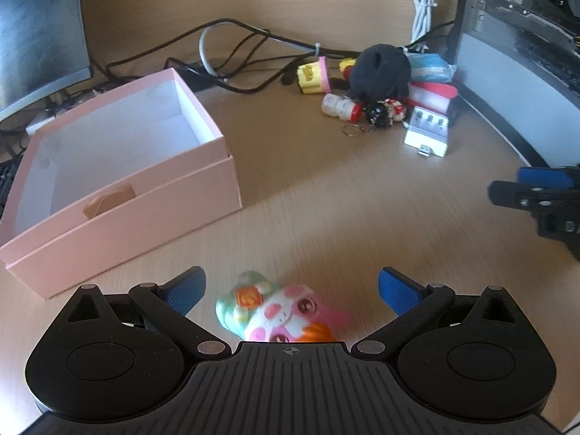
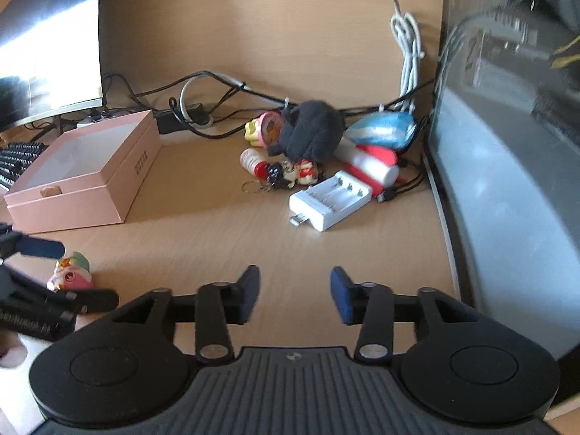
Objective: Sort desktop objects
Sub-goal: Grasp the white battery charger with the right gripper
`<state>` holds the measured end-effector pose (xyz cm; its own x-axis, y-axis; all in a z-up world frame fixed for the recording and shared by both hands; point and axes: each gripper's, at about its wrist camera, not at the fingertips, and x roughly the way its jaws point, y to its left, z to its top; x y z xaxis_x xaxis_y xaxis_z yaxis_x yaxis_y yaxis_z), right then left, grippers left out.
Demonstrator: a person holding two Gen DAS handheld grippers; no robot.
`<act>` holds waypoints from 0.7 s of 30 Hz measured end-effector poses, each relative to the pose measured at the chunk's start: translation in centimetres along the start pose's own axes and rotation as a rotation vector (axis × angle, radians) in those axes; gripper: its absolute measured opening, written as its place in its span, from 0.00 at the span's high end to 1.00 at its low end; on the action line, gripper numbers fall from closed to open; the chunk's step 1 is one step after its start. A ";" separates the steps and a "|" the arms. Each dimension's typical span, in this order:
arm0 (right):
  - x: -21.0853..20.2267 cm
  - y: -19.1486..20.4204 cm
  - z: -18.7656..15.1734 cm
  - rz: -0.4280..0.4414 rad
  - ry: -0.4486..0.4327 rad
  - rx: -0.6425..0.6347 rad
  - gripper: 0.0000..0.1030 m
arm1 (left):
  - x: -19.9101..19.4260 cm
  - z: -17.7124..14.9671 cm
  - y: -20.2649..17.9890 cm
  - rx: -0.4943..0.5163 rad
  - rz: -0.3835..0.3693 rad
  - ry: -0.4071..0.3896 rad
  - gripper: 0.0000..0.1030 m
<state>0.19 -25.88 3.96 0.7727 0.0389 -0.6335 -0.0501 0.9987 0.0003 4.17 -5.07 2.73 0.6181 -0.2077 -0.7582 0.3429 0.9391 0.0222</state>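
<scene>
A small pastel squishy toy (image 1: 275, 308) with a pink face and a mint and orange top lies on the wooden desk, also seen as the toy (image 2: 72, 272) in the right wrist view. My left gripper (image 1: 290, 279) is open wide, a finger on either side of the toy, pads clear of it. The open pink box (image 1: 145, 195) stands to its left, white inside. My right gripper (image 2: 294, 275) is partly open over bare desk with nothing between its fingers. Ahead lies a pile: a black plush (image 2: 311, 134), a white battery charger (image 2: 333, 199), a red-capped bottle (image 2: 253, 161) and keychain figures (image 2: 293, 174).
A monitor (image 1: 40, 36) stands at the back left and a computer case (image 2: 507, 145) along the right. Black and white cables (image 1: 235, 47) trail along the back of the desk. A keyboard (image 2: 18, 163) lies behind the box at the left edge.
</scene>
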 end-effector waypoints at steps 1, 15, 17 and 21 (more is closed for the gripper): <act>0.1 -0.1 0.1 -0.008 0.005 0.003 0.52 | 0.1 0.0 0.0 0.003 0.016 0.002 0.00; 9.1 -1.4 5.4 -0.116 -0.005 0.190 0.20 | -3.0 -2.5 5.7 -0.155 0.292 0.032 0.00; 11.2 -1.4 5.9 -0.120 0.023 0.231 0.20 | -3.6 -3.1 6.7 -0.182 0.308 0.041 0.00; 13.8 -1.2 6.2 -0.137 0.067 0.272 0.22 | -5.0 -4.4 8.0 -0.230 0.261 0.043 0.00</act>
<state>14.83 -26.37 -0.02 0.7166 -0.0902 -0.6916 0.2299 0.9668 0.1121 0.72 4.69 3.79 0.6321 0.0545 -0.7730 0.0060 0.9971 0.0753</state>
